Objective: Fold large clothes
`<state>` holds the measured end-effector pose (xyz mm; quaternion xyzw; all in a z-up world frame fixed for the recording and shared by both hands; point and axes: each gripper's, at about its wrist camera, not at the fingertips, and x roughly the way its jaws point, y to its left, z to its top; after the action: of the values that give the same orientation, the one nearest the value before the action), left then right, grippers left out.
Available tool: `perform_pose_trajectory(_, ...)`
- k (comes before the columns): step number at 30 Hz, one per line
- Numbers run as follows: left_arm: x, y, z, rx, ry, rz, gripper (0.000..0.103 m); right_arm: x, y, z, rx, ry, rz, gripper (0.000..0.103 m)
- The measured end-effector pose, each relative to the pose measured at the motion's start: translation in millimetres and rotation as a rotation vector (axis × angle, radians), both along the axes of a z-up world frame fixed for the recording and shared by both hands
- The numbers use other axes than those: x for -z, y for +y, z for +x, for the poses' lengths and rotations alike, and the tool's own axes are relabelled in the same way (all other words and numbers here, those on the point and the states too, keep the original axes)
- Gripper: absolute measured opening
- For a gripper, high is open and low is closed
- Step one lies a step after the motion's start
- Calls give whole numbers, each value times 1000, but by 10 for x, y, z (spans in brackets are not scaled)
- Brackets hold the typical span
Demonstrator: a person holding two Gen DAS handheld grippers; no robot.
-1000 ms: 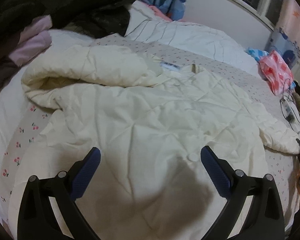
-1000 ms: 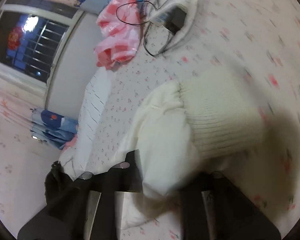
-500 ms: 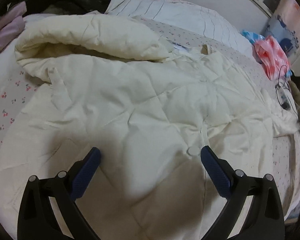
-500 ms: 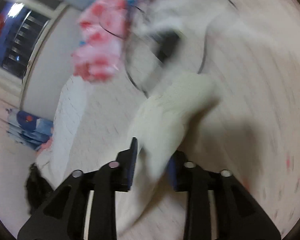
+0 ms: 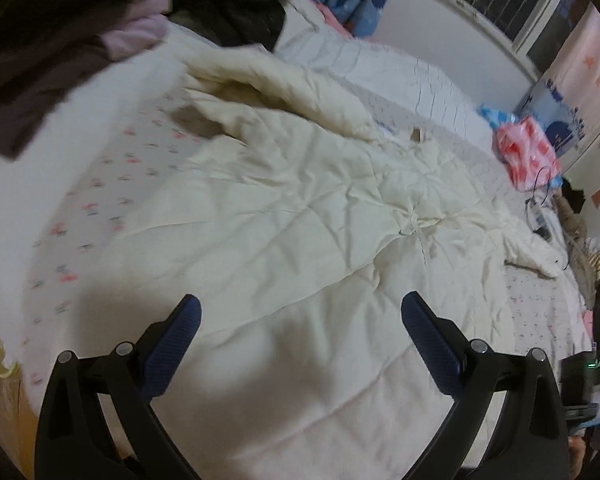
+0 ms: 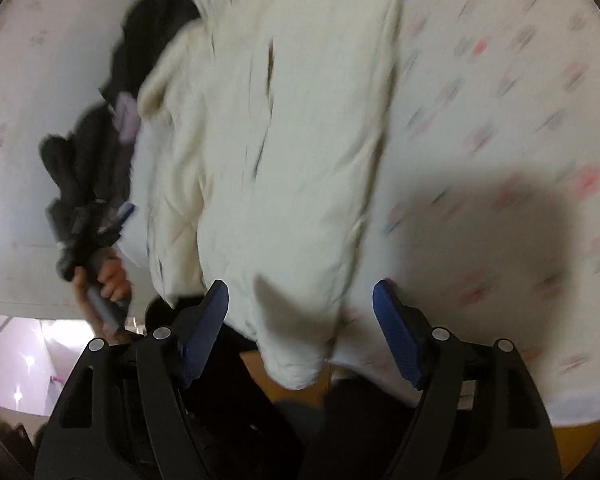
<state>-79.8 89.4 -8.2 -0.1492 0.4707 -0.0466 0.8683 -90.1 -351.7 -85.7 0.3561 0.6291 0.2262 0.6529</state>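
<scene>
Your right gripper (image 6: 300,316) is spreading its jaws, pads clear of the cloth, with the hem end of the cream quilted coat (image 6: 276,152) lying loose between and just beyond them. Your left gripper (image 5: 300,328) hangs wide open over the coat's lower panel, gripping nothing. The coat (image 5: 300,220) lies spread flat on the flower-print bedsheet (image 5: 112,192), its hood bunched at the far end. Beyond the hood sits a pile of dark clothes (image 5: 80,32); far to the coat's right lies a pink plastic bag (image 5: 528,152). In the right wrist view your left hand (image 6: 108,280) shows beside the coat's edge, clutching its handle.
</scene>
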Motion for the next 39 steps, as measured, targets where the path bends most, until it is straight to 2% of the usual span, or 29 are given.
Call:
perform_pose_trajectory(2,-72,174,-144,-19,-19,-9,96,41,205,-38,-2,0,29,71)
perform_pose_trajectory(4,-135,373,-284,-50,-37,-22,96,-11,361,-68,17,-75,42,56)
perform_pose_trajectory(5,-160,473,-330,-70,-40,-32,96,-74,417,-60,37,-111,34,30)
perform_pose_trajectory(6,-172,524,-355,-83,-40,-43,96,-136,438,-108,62,-139,31,15)
perform_pose_trajectory(8,-213,601,-395,-102,-38,-72,96,-423,329,-127,128,-249,43,12)
perform_pose_trajectory(10,-304,623,-429,-93,-53,-91,96,-886,45,-154,192,-363,18,11)
perform_pose_trajectory(12,-383,555,-428,-69,-74,-64,96,-1166,-133,-195,210,-419,-7,11)
perform_pose_trajectory(14,-400,473,-401,-44,-81,-35,96,-1276,-291,-288,179,-416,-100,11)
perform_pose_trajectory(16,-357,378,-316,-15,-73,-10,96,-1009,-367,-377,129,-333,-233,12)
perform_pose_trajectory(18,-316,277,-212,11,-67,32,96,-554,-350,-409,27,-179,-292,19)
perform_pose_trajectory(19,-316,225,-158,26,-70,55,96,-293,-467,-476,43,-95,-329,19)
perform_pose_trajectory(20,-324,170,-89,43,-79,88,96,-230,-623,-521,99,-72,-315,23)
perform_pose_trajectory(21,-347,112,-10,54,-100,133,96,-308,-725,-531,153,-103,-279,23)
perform_pose_trajectory(22,-374,47,78,64,-126,187,96,-456,-802,-532,197,-158,-295,23)
perform_pose_trajectory(23,-396,-19,176,77,-149,238,96,-704,-880,-484,245,-245,-324,29)
perform_pose_trajectory(24,-426,-141,364,108,-185,305,96,-937,-915,-381,277,-322,-308,46)
perform_pose_trajectory(25,-443,-228,508,132,-204,344,96,-1087,-910,-268,298,-370,-293,57)
perform_pose_trajectory(26,-457,-352,707,153,-225,393,96,-1265,-865,-84,326,-433,-289,75)
perform_pose_trajectory(27,-462,-444,849,169,-238,424,96,-1394,-783,133,344,-492,-272,83)
perform_pose_trajectory(28,-450,-591,1067,196,-248,468,96,-1448,-678,363,356,-534,-229,85)
perform_pose_trajectory(29,-410,-761,1284,229,-257,529,96,-1469,-559,527,375,-554,-189,86)
perform_pose_trajectory(31,-240,-1100,1662,316,-254,672,96,-1319,-368,968,440,-561,-69,86)
perform_pose_trajectory(32,-157,-1214,1772,351,-245,720,96,-1163,-258,1187,481,-549,-21,86)
perform_pose_trajectory(33,68,-1387,2027,416,-200,807,96,-1024,-230,1332,525,-533,10,86)
perform_pose_trajectory(35,349,-1507,2330,426,-148,916,96,-606,-107,1610,587,-481,69,86)
perform_pose_trajectory(36,468,-1494,2513,397,-123,948,96,-455,-24,1725,596,-424,73,86)
perform_pose_trajectory(37,497,-1447,2630,365,-106,935,96,-209,84,1754,592,-332,109,86)
perform_pose_trajectory(38,483,-1386,2694,347,-95,892,96,-96,124,1736,576,-300,143,86)
perform_pose_trajectory(39,396,-1240,2798,330,-72,741,96,-57,128,1742,563,-290,150,86)
